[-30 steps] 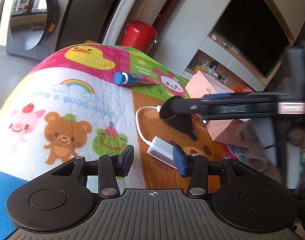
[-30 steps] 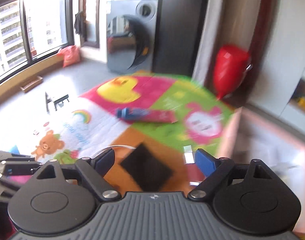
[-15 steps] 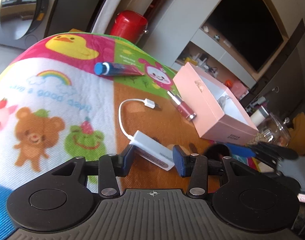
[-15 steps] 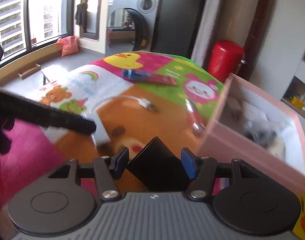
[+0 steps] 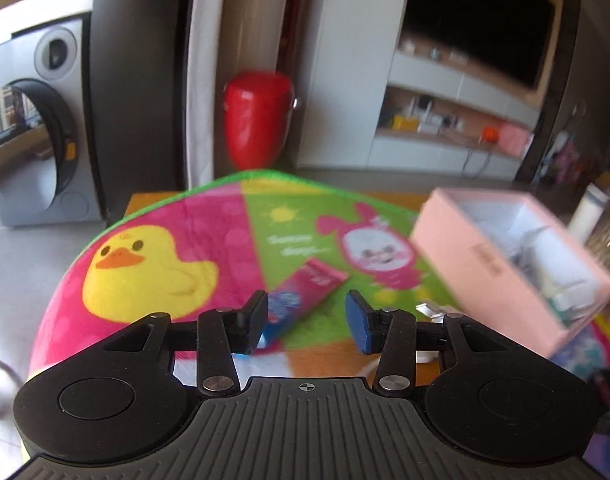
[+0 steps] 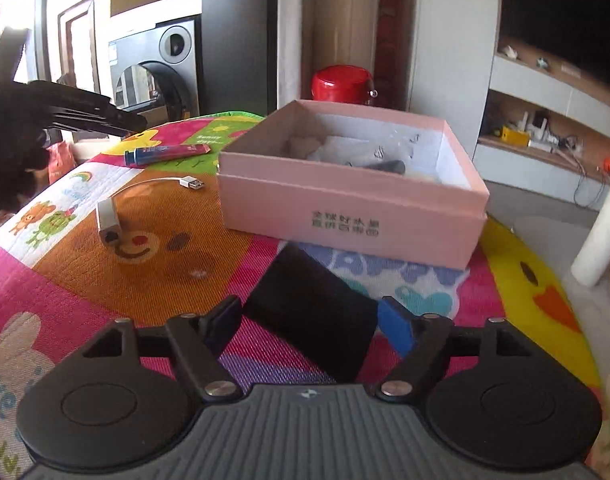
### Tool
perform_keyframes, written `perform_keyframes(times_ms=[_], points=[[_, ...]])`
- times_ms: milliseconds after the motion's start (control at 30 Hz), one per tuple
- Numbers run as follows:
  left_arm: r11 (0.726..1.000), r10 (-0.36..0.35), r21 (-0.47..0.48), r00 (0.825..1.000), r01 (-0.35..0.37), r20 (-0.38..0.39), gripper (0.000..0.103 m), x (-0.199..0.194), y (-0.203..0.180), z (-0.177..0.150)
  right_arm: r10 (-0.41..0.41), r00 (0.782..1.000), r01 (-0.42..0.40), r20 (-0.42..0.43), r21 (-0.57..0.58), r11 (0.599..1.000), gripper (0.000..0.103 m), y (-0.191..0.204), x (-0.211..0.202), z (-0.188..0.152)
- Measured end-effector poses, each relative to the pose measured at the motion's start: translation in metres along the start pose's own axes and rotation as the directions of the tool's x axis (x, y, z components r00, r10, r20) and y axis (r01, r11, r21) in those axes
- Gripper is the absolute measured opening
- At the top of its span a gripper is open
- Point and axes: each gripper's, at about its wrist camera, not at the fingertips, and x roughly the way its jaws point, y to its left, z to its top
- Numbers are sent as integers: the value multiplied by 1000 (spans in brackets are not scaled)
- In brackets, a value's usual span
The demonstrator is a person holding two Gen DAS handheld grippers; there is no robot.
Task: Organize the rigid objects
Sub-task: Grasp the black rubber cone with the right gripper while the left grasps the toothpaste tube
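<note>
An open pink box (image 6: 345, 200) with several small items inside stands on the cartoon play mat (image 6: 165, 272); it also shows in the left wrist view (image 5: 505, 264). My right gripper (image 6: 309, 320) is shut on a black block (image 6: 305, 312), low over the mat just in front of the box. My left gripper (image 5: 305, 316) is open and empty, hovering just above a red and blue tube (image 5: 301, 292), which also shows in the right wrist view (image 6: 165, 153). A white USB adapter with cable (image 6: 113, 220) lies on the mat left of the box.
A red bin (image 5: 259, 118) stands beyond the mat's far edge, next to a washing machine (image 5: 29, 140). A white cylinder (image 6: 601, 232) stands on the floor to the right. Shelves and a dark screen (image 5: 473, 28) line the back wall.
My left gripper swung from the white adapter up to the tube. My right gripper carried the black block to the front of the pink box.
</note>
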Motion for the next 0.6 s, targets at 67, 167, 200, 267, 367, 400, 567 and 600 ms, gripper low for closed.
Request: perform_keyframes(times_ms=[67, 167, 200, 267, 367, 400, 567, 600], points=[[999, 37, 27, 998, -36, -46, 50, 17, 5, 3, 1, 1000, -1, 6, 21, 1000, 75, -3, -2, 0], [997, 59, 53, 993, -54, -100, 51, 33, 6, -2, 8, 1000, -8, -1, 29, 1000, 77, -4, 0, -1], [996, 72, 63, 993, -66, -95, 52, 37, 5, -4, 11, 1000, -11, -1, 28, 1000, 78, -4, 0, -1], [993, 87, 91, 994, -81, -71, 52, 40, 0, -6, 13, 1000, -12, -10, 29, 1000, 80, -2, 3, 0], [993, 80, 92, 995, -74, -55, 46, 43, -6, -6, 14, 999, -13, -33, 40, 999, 80, -3, 8, 1], [993, 74, 100, 996, -68, -52, 42, 42, -8, -6, 14, 999, -12, -34, 41, 999, 80, -3, 8, 1], [994, 11, 107, 999, -7, -45, 32, 17, -14, -26, 12, 999, -11, -34, 44, 999, 80, -3, 9, 1], [995, -1, 99, 999, 6, -47, 32, 8, -15, -33, 13, 999, -11, -34, 45, 999, 80, -3, 9, 1]])
